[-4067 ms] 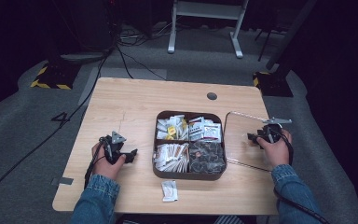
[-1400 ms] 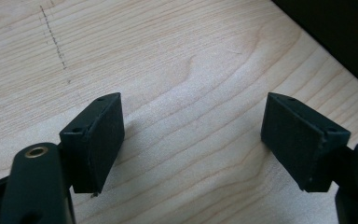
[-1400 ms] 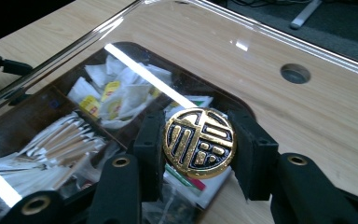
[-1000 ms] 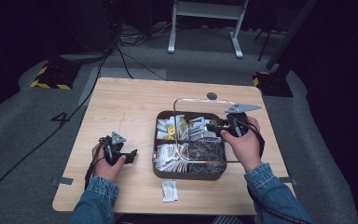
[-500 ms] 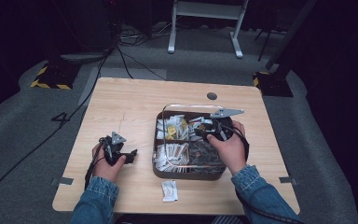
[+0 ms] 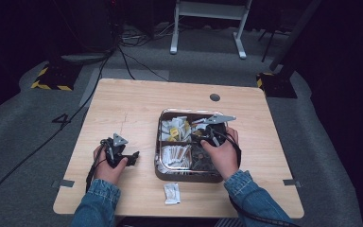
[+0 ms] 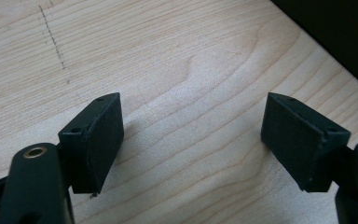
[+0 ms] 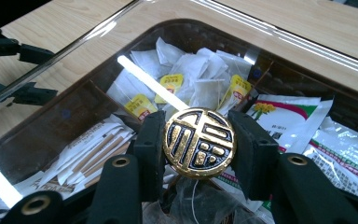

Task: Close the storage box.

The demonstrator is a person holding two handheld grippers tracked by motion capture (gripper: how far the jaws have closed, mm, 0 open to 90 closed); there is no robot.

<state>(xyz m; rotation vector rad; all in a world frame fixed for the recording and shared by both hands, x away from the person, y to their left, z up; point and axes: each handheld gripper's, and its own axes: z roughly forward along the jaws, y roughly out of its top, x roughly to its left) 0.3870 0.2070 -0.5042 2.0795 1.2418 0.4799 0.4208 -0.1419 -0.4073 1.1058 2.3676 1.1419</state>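
A small white packet (image 6: 171, 193) lies on the worktop (image 6: 132, 109) near its front edge, just in front of the box (image 6: 159, 161). Left of the box, the left tool (image 6: 131, 159) rests on bare wood with its jaws spread apart. The right tool (image 8: 198, 140) is over the box, clamped on the round gold knob (image 8: 199, 142) of its clear lid (image 8: 74, 116). Beneath lie tea bags (image 8: 186, 74) and sachets (image 8: 289, 116) in compartments.

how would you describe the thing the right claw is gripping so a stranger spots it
On the wooden table sits a divided box of tea bags and sachets. At the middle of its glass lid, the right claw clamps a round gold knob with black embossed lettering.
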